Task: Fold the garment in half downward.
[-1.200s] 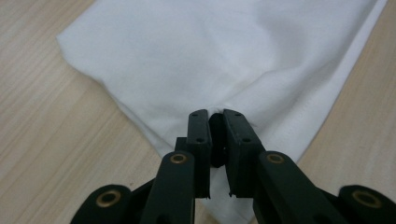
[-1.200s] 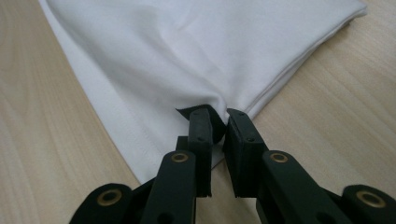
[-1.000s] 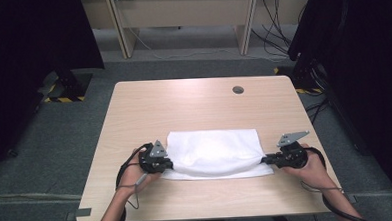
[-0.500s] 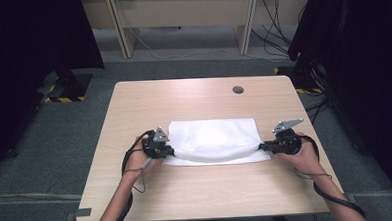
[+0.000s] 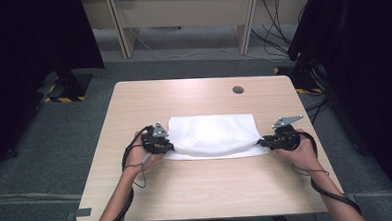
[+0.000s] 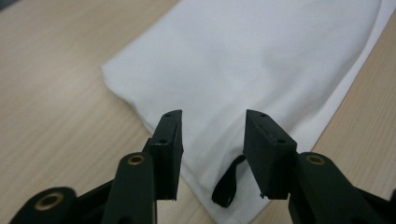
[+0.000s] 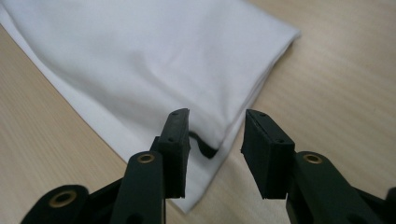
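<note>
Pale wooden table (image 5: pixel 197 190) on grey carpet, desks and cables behind, dark drapes at both sides. Folded white cloth (image 5: pixel 212 135) on the near half, flat, touching nothing but the tabletop. Long axis across the table, parallel to the near edge; short ends toward the left gripper (image 5: pixel 168 145) and the right gripper (image 5: pixel 263 142), one at each near corner. Lower layer poking out a little along the near edge. Left gripper's jaws halfway apart, just been opening, above the cloth's corner with fabric beneath the gap, pads off it, as seen in the left gripper view (image 6: pixel 212 116). Same on the right (image 7: pixel 217 114): jaws partly spread, just been opening, corner below, no squeeze. Likely trouble from here: small black loop (image 6: pixel 229 184) at the hem, also close under the right gripper's jaws (image 7: pixel 203 145), apt to snag on a pad as the hand draws away and drag the corner along. Also possible: top layer creeping back and undoing the fold, given the soft bulge near the ends; uneven hems worse if either corner gets nudged.
</note>
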Demonstrator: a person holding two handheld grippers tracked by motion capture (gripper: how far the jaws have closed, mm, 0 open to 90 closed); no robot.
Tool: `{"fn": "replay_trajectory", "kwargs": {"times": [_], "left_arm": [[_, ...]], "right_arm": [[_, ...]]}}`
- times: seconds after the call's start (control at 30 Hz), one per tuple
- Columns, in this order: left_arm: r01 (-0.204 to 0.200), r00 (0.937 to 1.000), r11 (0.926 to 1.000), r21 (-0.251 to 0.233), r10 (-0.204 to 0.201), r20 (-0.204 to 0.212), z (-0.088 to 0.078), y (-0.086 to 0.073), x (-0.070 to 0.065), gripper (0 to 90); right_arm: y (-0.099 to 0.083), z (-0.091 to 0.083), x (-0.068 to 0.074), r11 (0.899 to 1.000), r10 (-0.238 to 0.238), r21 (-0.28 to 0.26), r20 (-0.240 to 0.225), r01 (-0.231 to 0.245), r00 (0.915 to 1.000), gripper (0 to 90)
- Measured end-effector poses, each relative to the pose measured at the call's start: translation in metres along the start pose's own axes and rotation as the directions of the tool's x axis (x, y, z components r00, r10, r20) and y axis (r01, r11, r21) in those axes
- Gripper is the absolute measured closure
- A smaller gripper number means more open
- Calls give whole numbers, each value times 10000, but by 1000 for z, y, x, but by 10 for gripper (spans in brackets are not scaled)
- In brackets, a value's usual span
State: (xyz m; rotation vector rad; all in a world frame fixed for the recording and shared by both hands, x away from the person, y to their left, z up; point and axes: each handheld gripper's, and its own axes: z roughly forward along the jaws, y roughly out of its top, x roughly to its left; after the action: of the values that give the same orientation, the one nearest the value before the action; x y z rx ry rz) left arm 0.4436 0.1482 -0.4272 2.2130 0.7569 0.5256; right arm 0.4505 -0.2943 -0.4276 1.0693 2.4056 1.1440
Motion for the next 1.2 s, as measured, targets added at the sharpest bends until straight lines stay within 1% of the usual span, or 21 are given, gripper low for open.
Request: {"fn": "replay_trajectory", "kwargs": {"times": [0.03,0.07,0.1,0.13,0.2,0.23,0.3,0.33,0.4,0.5,0.57,0.63,0.7,0.77,0.87,0.93,1.0,1.07,1.13,1.17,1.2], "left_arm": [[0,10000,10000,0,0,0,0,0,0,540],[0,10000,10000,0,0,0,0,0,0,540],[-67,9999,9996,265,65,78,11,3,-2,540],[-112,9999,9990,428,109,63,17,4,-4,540],[-230,9997,9970,744,220,144,30,3,-8,541],[-255,9995,9959,873,240,193,35,2,-10,543],[-358,9993,9930,1123,341,169,42,-2,-14,546],[-453,9989,9915,1220,433,186,43,-4,-16,550],[-534,9985,9910,1224,512,207,44,-7,-19,557],[-443,9990,9917,1211,430,134,41,-10,-18,560],[-527,9986,9907,1258,522,74,39,-10,-18,554],[-425,9991,9934,1069,414,121,39,-7,-20,553],[-508,9986,9951,852,491,212,40,1,-26,552],[-529,9980,9971,542,509,368,45,12,-34,549],[-500,9970,9985,211,486,608,58,28,-47,546],[-555,9960,9982,206,539,709,67,33,-54,546],[-767,9945,9964,350,740,741,73,34,-60,546],[-932,9928,9945,478,892,800,77,32,-65,546],[-950,9924,9941,528,904,832,78,29,-67,544],[-869,9930,9951,475,827,843,78,28,-68,545],[-913,9927,9946,492,870,835,77,28,-69,545]], "right_arm": [[0,0,0,10000,0,0,0,0,10000,597],[12,9,8,10000,86,39,182,-87,9998,597],[12,9,8,10000,86,39,182,-87,9998,589],[16,17,14,9997,146,189,400,-154,9991,583],[19,26,18,9983,319,472,522,-344,9981,580],[19,31,22,9973,275,663,658,-319,9975,580],[17,40,28,9925,21,1211,1013,-144,9949,587],[14,42,29,9906,30,1356,1064,-175,9943,592],[8,44,32,9855,-81,1690,1269,-136,9919,610],[-2,42,32,9809,-161,1939,1424,-120,9897,618],[-9,39,33,9816,-172,1906,1438,-106,9895,615],[-9,37,34,9817,-205,1902,1467,-79,9890,610],[-6,37,37,9849,-123,1726,1480,-135,9889,604],[2,39,45,9903,8,1377,1242,-181,9923,595],[13,51,60,9908,-188,1351,1080,41,9940,579],[16,60,67,9884,-311,1511,1024,153,9943,576],[14,66,71,9851,-337,1716,1077,148,9936,577],[10,67,74,9836,-479,1786,1207,258,9915,577],[4,65,75,9857,-427,1673,1259,212,9911,578],[2,64,76,9867,-373,1619,1281,162,9911,578],[1,62,77,9867,-406,1612,1303,193,9906,575]]}}
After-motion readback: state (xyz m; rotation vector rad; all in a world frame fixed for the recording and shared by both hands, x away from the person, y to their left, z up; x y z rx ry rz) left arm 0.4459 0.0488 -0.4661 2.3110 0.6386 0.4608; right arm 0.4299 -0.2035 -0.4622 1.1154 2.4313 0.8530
